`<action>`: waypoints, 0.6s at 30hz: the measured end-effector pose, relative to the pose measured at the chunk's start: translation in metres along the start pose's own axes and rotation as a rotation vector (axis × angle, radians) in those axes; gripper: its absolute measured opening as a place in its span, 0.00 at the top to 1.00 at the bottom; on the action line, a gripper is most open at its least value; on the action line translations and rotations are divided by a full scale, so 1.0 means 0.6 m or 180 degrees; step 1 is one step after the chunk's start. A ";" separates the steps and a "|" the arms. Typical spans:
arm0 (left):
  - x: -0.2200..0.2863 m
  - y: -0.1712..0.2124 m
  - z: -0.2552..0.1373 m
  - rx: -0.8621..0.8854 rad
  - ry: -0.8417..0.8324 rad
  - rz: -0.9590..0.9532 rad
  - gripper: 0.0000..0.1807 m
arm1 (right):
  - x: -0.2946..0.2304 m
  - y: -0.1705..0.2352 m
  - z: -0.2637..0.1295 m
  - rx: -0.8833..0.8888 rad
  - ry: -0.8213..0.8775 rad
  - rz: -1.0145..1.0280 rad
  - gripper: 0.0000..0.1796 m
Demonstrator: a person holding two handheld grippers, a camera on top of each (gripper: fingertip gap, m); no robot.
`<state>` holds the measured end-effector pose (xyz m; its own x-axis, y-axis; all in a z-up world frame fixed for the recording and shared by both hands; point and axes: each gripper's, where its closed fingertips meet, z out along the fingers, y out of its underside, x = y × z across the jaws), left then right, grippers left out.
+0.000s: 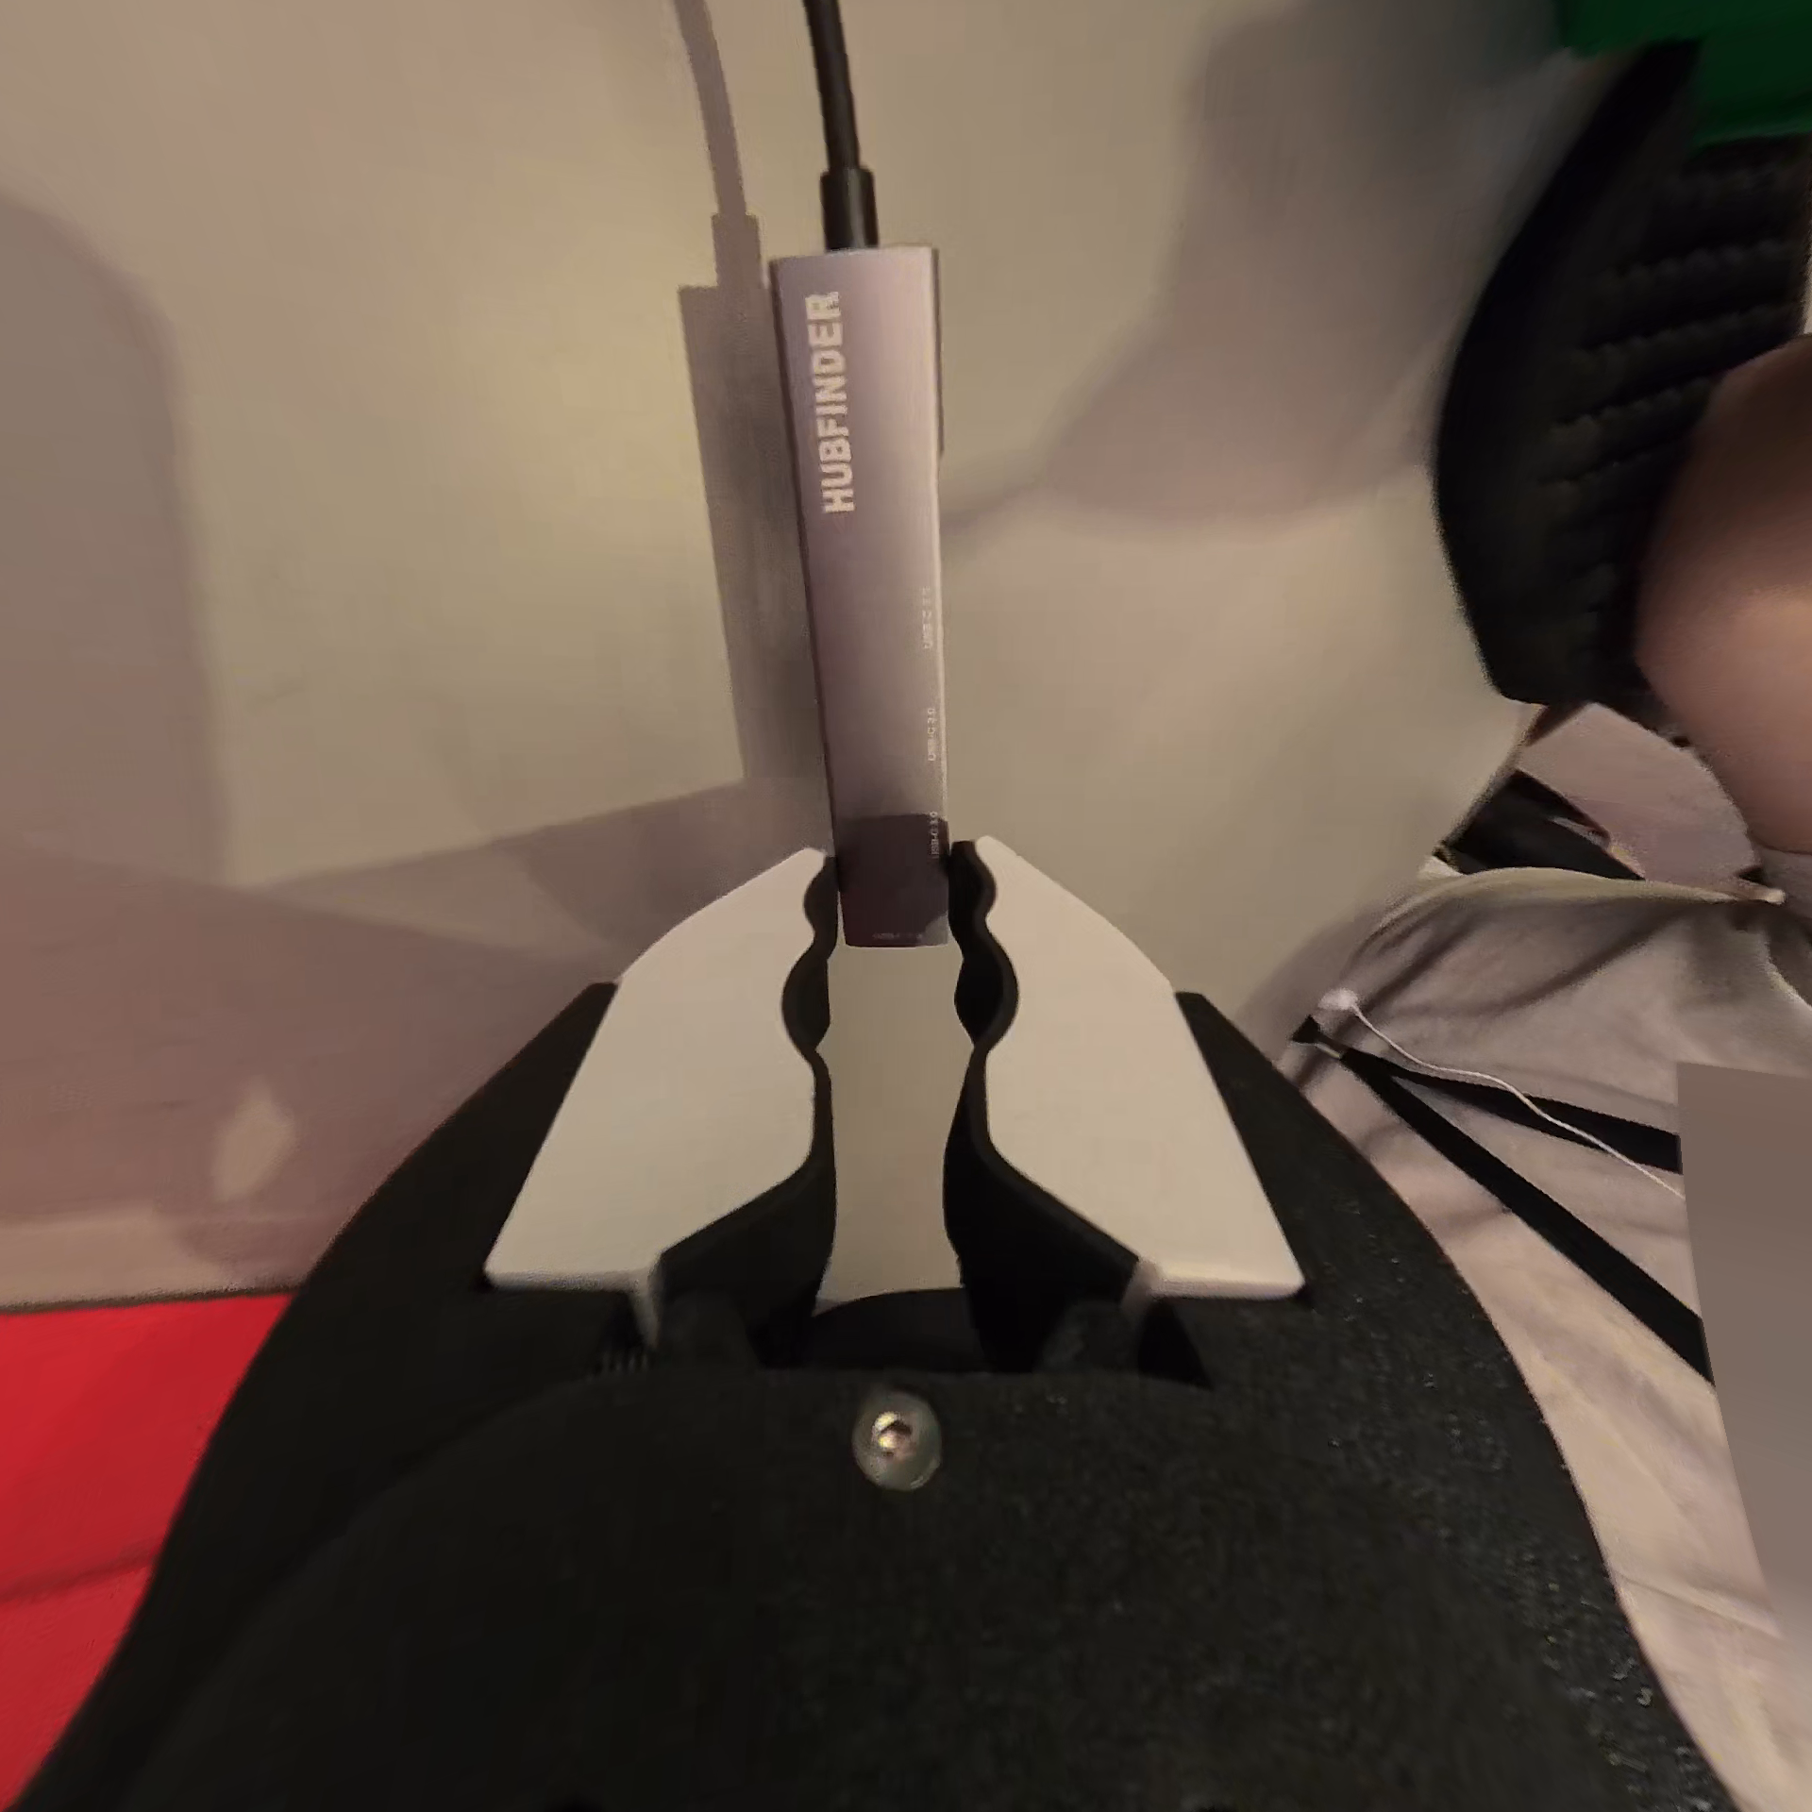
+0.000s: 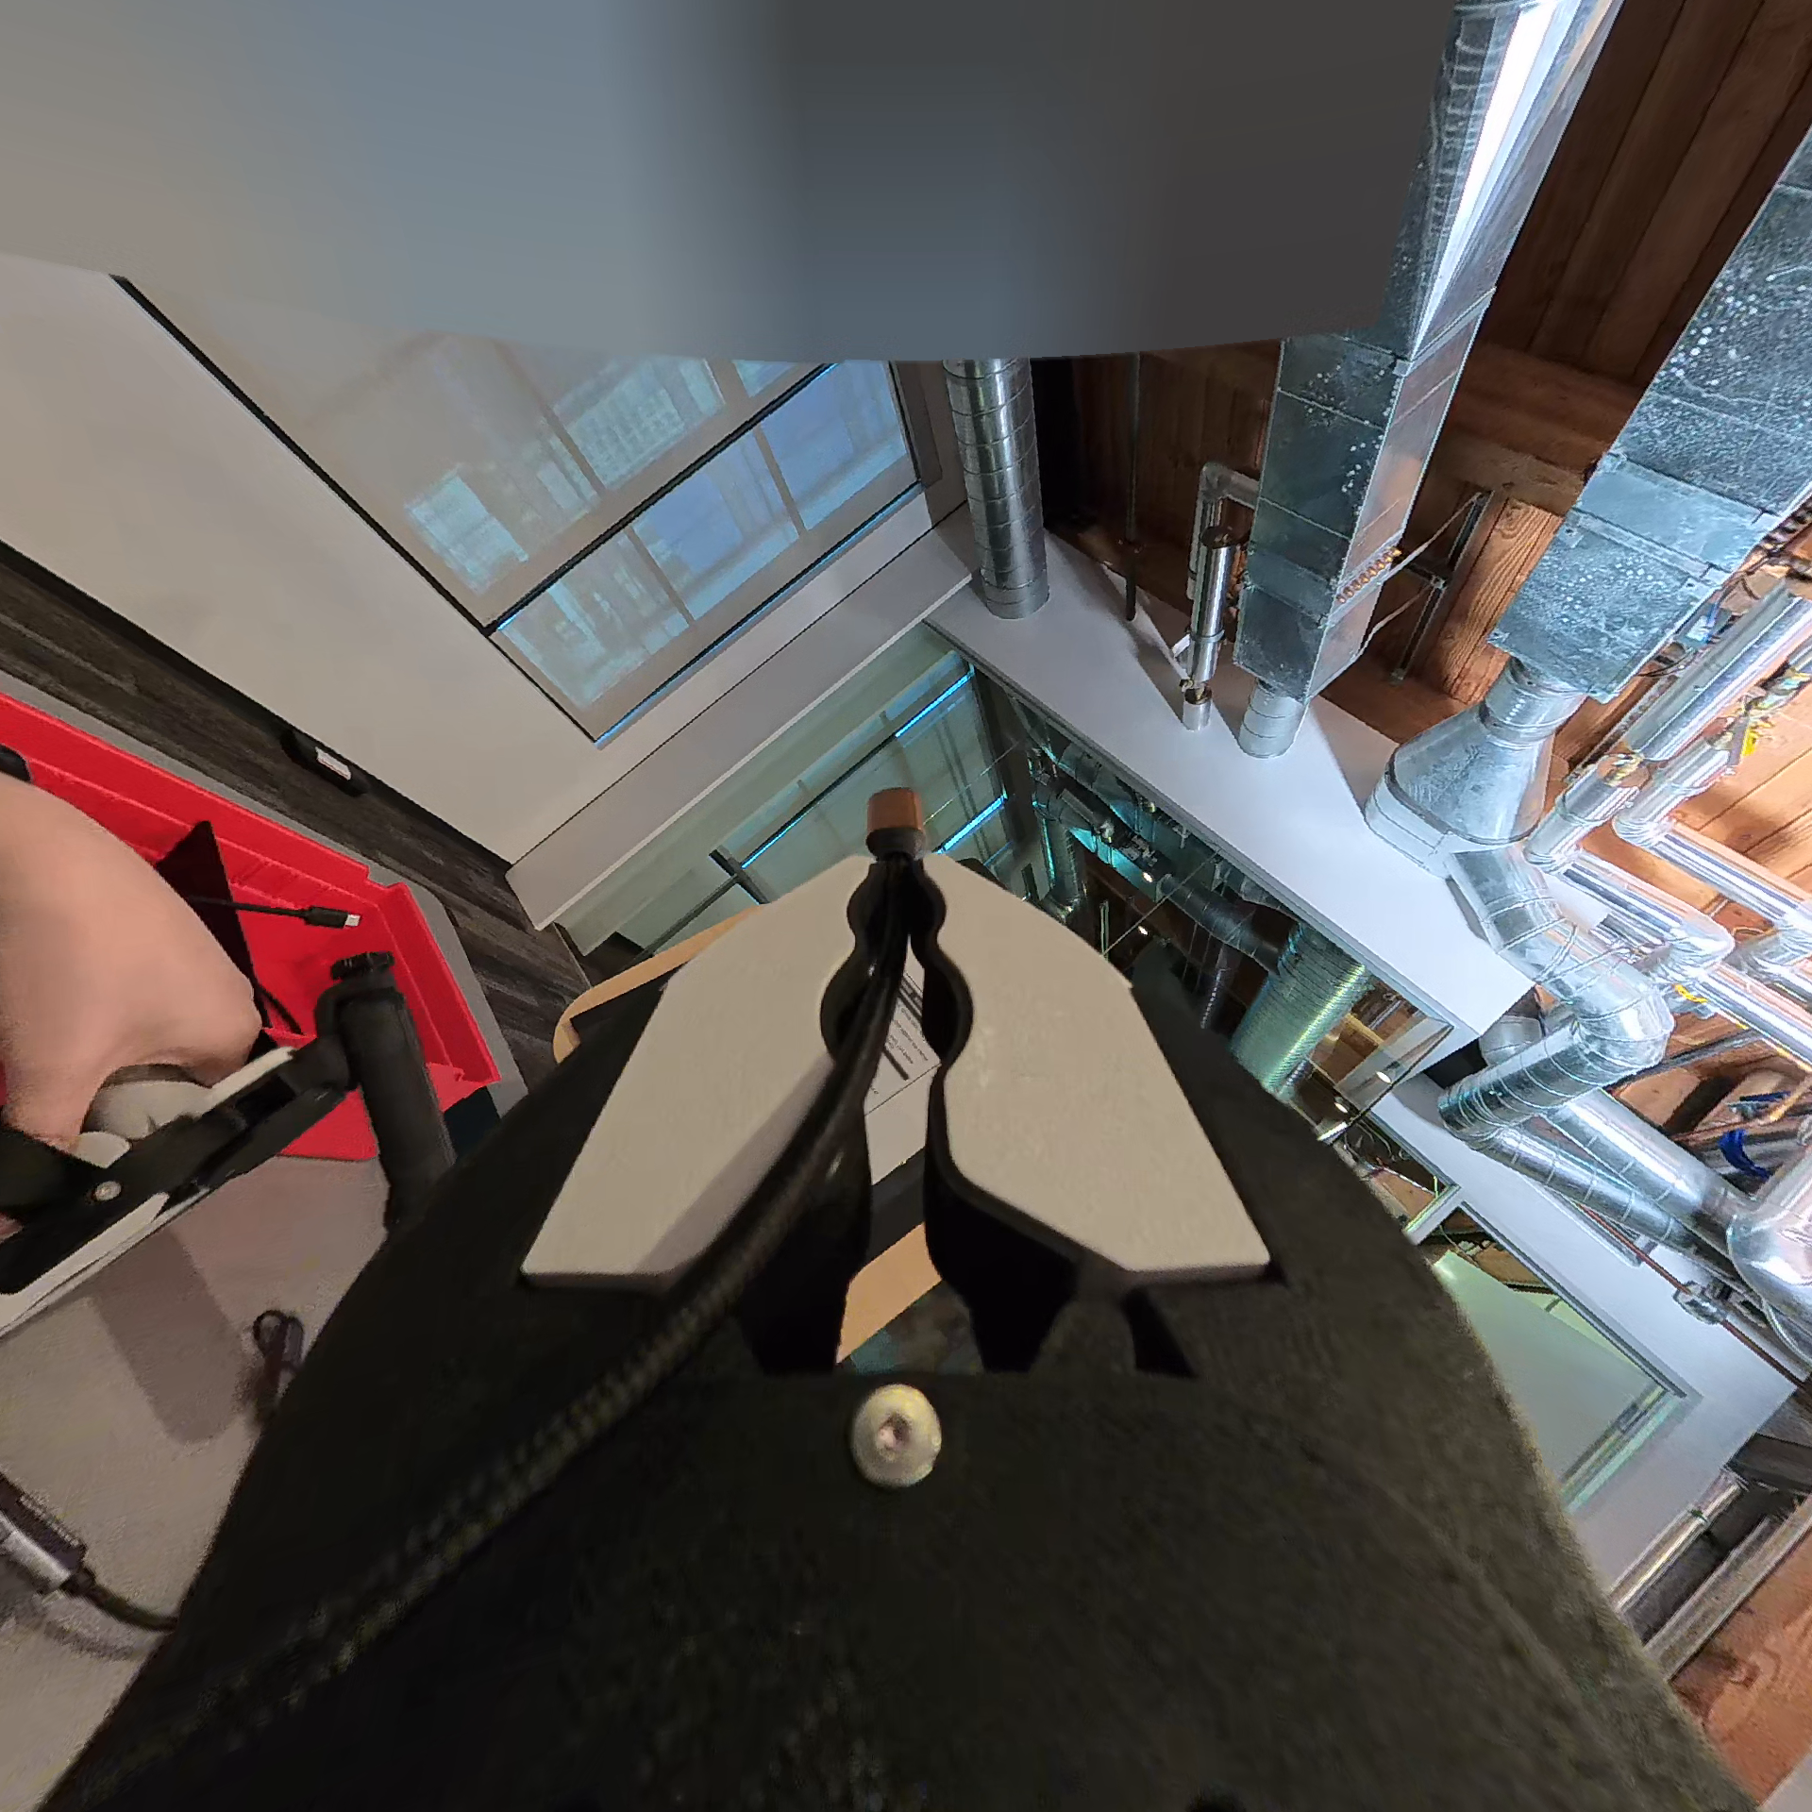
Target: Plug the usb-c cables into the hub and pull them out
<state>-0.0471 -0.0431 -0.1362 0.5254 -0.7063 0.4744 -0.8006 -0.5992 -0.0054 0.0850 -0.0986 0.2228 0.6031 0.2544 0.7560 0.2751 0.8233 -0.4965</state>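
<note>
Black housing with a silver screw fills the foreground of the left wrist view, and beyond it the left tongs (image 1: 894, 868) are clamped on the near end of the hub (image 1: 868, 588), a slim grey bar with pale lettering down its face. Each grey finger, lined with wavy black pads (image 1: 971, 941), presses one side of the bar. The hub stretches straight away from the camera over the pale bench (image 1: 392, 490), and a thick black lead (image 1: 838, 118) leaves its far end. To the right sit a dark woven shape, a blurred bit of skin and pale cloth with black straps; a red patch shows at lower left.

In the right wrist view the right tongs (image 2: 894, 868) are pinched together on a braided black cable (image 2: 853, 1030) just behind its plug (image 2: 894, 819), whose copper-coloured collar sticks out past the tips. The cable runs back between the fingers and across the black housing toward lower left. This camera points up at a window (image 2: 667, 529), silver ducts (image 2: 1353, 441) and wooden ceiling boards. At left a hand (image 2: 108, 971) grips the other tool's handle, and behind it a red tray (image 2: 422, 981) holds a second thin black cable (image 2: 314, 917) with a free plug. A grey object with a dark lead at the bottom left corner may be the hub's end, though it is too cropped to be sure.
</note>
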 end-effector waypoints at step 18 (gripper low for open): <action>0.091 -0.041 -0.115 0.1178 0.1401 0.0488 0.88 | -0.025 0.023 0.023 -0.0188 -0.0144 -0.0075 0.97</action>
<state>-0.0187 -0.0406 -0.0493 0.1796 -0.6199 0.7639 -0.6626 -0.6502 -0.3718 0.0697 -0.0838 0.2105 0.5619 0.2591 0.7856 0.3332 0.7983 -0.5016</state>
